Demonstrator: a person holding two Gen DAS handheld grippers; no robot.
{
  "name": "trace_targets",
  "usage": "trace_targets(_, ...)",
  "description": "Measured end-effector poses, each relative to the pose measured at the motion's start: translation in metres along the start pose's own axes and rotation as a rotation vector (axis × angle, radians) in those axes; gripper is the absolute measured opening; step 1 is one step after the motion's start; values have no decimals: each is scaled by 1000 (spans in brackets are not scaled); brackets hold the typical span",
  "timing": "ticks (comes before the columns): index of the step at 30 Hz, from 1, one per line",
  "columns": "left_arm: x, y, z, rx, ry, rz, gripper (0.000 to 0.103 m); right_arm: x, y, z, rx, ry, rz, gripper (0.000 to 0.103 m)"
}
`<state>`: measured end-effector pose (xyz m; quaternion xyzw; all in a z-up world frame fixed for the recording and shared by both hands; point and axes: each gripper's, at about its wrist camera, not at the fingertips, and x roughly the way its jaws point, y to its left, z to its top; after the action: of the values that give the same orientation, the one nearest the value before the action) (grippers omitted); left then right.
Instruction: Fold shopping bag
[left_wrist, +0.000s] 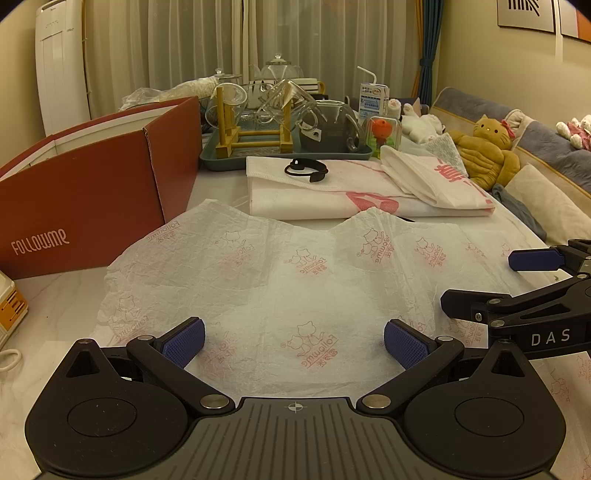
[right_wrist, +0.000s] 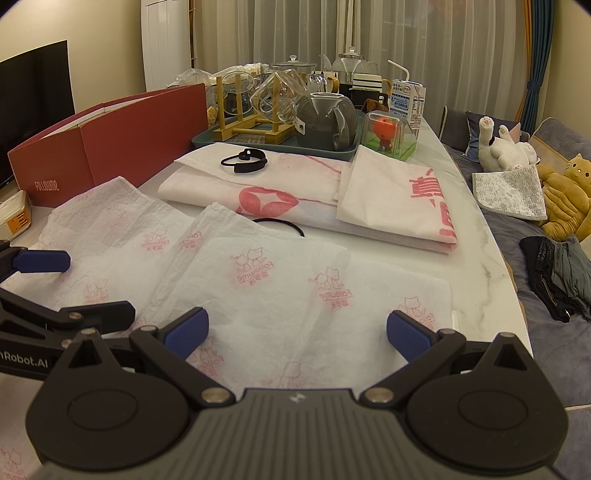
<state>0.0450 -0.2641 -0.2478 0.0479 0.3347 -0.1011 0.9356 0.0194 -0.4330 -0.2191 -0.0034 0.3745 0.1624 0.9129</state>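
A thin white shopping bag (left_wrist: 288, 273) printed with pink cat logos lies flat and crumpled on the pale marble table (right_wrist: 480, 236). In the right wrist view the same bag (right_wrist: 295, 295) spreads from the left edge to the right. My left gripper (left_wrist: 294, 341) hovers just above the bag's near part, open, with nothing between its blue pads. My right gripper (right_wrist: 297, 332) is likewise open over the bag's near right part, holding nothing. The right gripper (left_wrist: 491, 280) also shows at the right edge of the left wrist view, open.
A red cardboard box (left_wrist: 92, 192) stands at the left. Behind the bag lie folded white cloth bags (left_wrist: 354, 188) with a black headset (left_wrist: 306, 170) on top, then a tray (left_wrist: 284, 155) of glassware, a milk carton (right_wrist: 408, 101) and a toy case (right_wrist: 386, 134). A sofa with plush toys (right_wrist: 565, 195) runs along the right.
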Motion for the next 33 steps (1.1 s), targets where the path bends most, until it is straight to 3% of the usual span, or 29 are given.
trace_targets(18, 15, -6, 5, -1, 0, 5, 103, 0, 0, 1, 0, 0, -1, 103)
trace_targets(24, -31, -4, 3, -46, -1, 63, 103, 1, 0, 1, 0, 0, -1, 103)
trace_targets(33, -52, 3, -2, -49, -1, 64, 103, 1, -1, 1, -1, 0, -1, 103)
